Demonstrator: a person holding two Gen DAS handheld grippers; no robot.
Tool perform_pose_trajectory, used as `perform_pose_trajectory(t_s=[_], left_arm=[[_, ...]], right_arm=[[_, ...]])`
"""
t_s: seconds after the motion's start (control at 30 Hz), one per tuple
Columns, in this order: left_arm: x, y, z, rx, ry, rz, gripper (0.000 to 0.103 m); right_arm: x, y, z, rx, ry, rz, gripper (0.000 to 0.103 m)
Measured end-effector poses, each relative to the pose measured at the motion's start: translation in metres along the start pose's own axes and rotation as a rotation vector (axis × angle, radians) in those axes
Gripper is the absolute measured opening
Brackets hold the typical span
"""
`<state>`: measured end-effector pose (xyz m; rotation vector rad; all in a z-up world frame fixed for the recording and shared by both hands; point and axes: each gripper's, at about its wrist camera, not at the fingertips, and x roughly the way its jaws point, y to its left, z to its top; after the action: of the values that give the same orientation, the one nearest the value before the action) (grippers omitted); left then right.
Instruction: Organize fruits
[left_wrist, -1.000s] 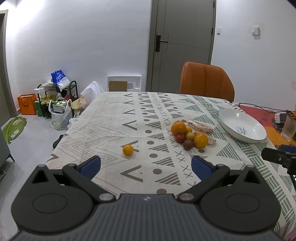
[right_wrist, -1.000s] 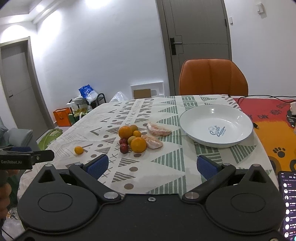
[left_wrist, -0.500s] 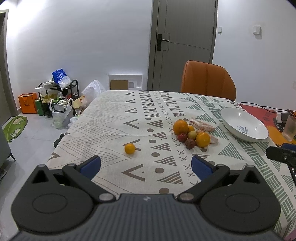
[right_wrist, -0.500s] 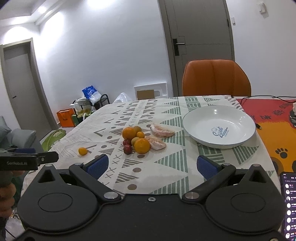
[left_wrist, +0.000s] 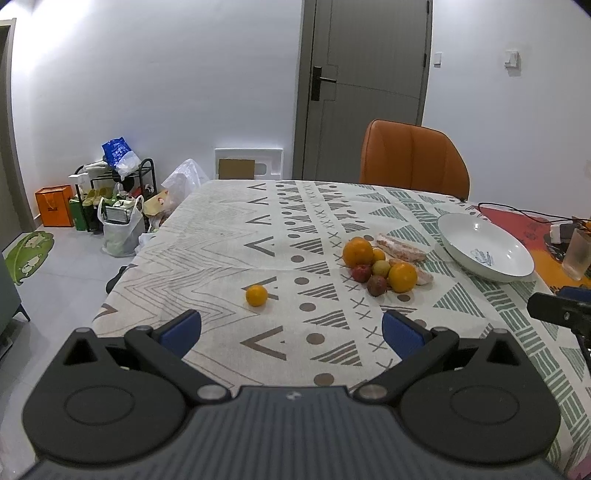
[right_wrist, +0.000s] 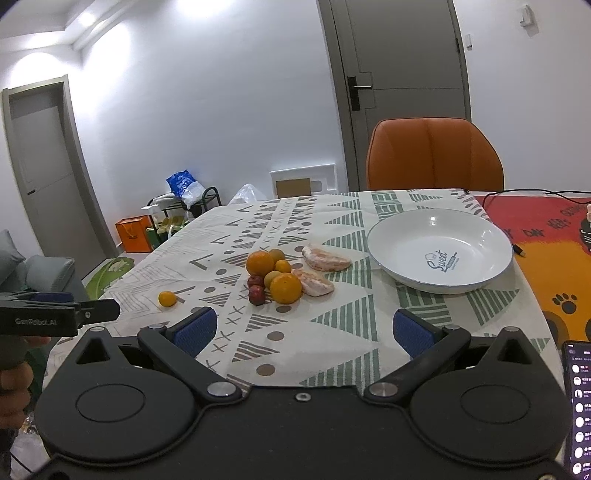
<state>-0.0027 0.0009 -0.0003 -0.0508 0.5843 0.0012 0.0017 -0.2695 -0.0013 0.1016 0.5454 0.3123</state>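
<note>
A pile of fruit lies mid-table: two oranges, small yellow and dark red fruits, and two peeled pinkish segments. One small orange sits apart to the left of the pile. An empty white plate stands right of the pile. My left gripper is open above the near table edge, close behind the lone orange. My right gripper is open, short of the pile and the plate. Nothing is between either pair of fingers.
A patterned cloth covers the table. An orange chair stands at the far side. A glass and cables lie on a red-orange mat at right. A phone lies near my right gripper. Bags and a rack crowd the floor at left.
Both grippers have drifted slightly back and up from the table, so the fruit and plate look a little farther away. Nothing on the table has moved.
</note>
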Motion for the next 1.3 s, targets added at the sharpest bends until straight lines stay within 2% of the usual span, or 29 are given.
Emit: perform_pose_trajectory(t_s=[0.8,1.3], left_arm=[[0.004,0.003,-0.002,-0.017,-0.003,0.004,0.103],[0.037,0.004,-0.013,-0.076,-0.007,-0.028,0.102]], right_arm=[[0.004,0.004,-0.001,-0.016,0.003,0.003,0.103],[0.037,-0.008,-0.007,-0.006,0.014,0.066,0.102]])
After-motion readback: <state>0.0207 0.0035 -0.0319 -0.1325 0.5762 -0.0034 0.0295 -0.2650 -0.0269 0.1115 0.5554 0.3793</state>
